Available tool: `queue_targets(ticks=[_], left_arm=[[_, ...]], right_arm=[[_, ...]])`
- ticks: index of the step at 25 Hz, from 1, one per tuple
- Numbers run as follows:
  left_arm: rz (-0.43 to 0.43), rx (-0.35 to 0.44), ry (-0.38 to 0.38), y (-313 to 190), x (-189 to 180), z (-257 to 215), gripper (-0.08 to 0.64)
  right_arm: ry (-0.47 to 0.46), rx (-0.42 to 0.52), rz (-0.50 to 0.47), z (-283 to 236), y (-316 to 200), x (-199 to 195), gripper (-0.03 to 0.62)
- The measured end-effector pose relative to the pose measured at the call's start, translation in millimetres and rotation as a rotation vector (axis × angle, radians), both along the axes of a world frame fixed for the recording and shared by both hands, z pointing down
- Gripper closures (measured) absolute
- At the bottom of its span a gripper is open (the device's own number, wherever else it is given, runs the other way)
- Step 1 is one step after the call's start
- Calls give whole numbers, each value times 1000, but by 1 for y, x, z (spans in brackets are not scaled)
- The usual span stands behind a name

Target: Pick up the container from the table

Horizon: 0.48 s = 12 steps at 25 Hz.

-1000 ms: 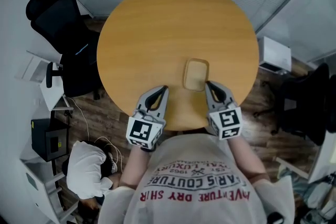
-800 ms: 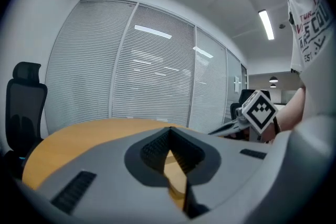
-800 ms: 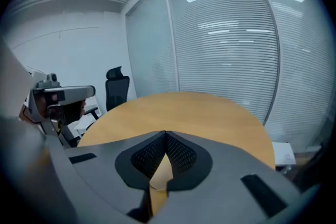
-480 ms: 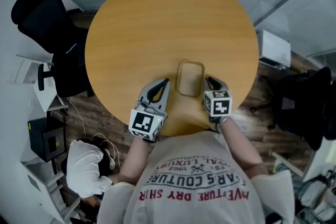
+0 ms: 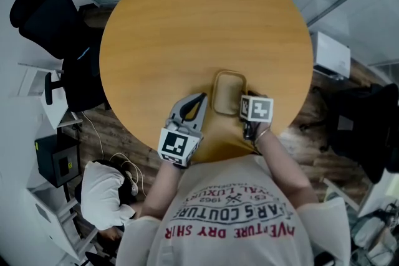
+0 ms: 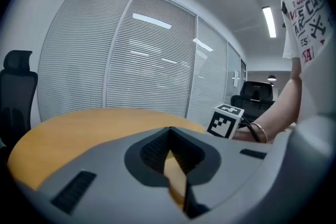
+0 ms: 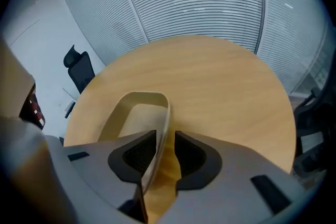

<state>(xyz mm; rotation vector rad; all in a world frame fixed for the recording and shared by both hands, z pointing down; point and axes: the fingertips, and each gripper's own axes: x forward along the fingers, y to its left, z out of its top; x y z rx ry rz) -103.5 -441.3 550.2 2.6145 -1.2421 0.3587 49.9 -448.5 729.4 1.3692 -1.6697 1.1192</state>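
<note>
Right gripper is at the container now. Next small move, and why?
Probably close the right gripper on the container. Its jaws have just been opening and stand apart astride one side wall, not yet clamped on it. The container sits flat on the table, so a grip likely has to come before any lift.

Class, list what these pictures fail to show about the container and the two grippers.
- Head view: the right gripper's jaws, under its marker cube; its own view shows they have just been opening, the container's wall between them.
- Right gripper view: the container's near end, behind the gripper's body.
- Left gripper view: no container visible; the left gripper's body fills the lower picture.
</note>
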Motion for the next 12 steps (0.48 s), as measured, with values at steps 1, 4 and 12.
queue_targets(ticks=[1, 4, 12], left_arm=[[0, -4, -5, -1, -1, 2, 560], [-20, -25, 0, -4, -5, 5, 560], [-47, -22, -12, -9, -15, 6, 560]], right_arm=[[-5, -20, 3, 3, 0, -2, 485], [-7, -69, 0, 13, -1, -7, 486], [34, -81, -40, 16, -7, -14, 567]])
